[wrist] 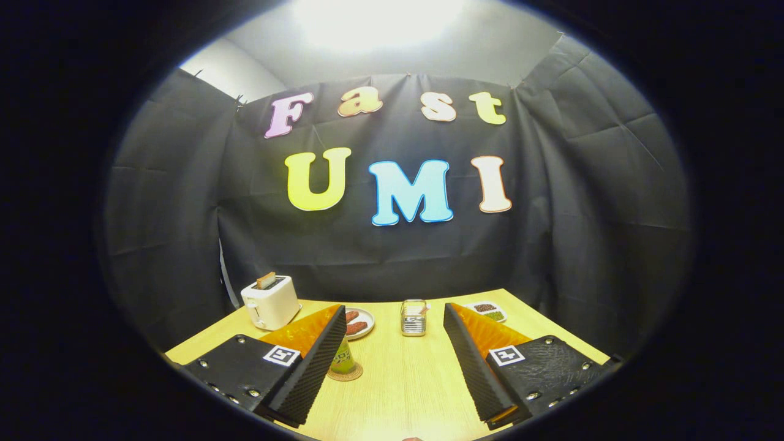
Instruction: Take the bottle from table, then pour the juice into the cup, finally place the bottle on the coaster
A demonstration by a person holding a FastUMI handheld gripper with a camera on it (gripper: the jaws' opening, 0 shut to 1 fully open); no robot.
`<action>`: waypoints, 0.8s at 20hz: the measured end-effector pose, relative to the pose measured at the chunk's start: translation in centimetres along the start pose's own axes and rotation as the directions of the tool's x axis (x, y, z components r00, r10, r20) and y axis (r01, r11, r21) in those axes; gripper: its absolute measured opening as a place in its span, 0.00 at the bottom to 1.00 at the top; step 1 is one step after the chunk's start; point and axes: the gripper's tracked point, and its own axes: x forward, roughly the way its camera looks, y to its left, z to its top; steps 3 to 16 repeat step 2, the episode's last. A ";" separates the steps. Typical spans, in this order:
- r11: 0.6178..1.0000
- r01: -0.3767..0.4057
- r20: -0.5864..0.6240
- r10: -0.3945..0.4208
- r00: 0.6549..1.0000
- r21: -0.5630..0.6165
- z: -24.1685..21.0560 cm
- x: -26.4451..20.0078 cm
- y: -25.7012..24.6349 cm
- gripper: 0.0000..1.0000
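Green bottle [342,360], seemingly on coaster [345,372], beside left of spread fingers [318,361].

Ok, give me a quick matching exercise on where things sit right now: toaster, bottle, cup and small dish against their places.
Things:
1. toaster
2. bottle
3. cup
4. small dish

Places:
A. just beyond the right fingertip
B. on the coaster, partly behind the left finger
C. far left of the table, toast in its slot
D. ahead, between the two fingers

Pairs: 1-C, 2-B, 3-D, 4-A.

The gripper is open, its fingers spread over the table and holding nothing.
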 end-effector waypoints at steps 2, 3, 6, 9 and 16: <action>1.000 -0.004 0.008 0.004 1.000 -0.018 0.7 0.4 -0.3 0.97; 1.000 -0.004 0.008 0.004 1.000 -0.018 0.7 0.4 -0.3 0.97; 1.000 -0.004 0.008 0.004 1.000 -0.018 0.7 0.4 -0.3 0.97; 1.000 -0.004 0.008 0.004 1.000 -0.018 0.7 0.4 -0.3 0.97; 1.000 -0.004 0.008 0.004 1.000 -0.018 0.7 0.4 -0.3 0.97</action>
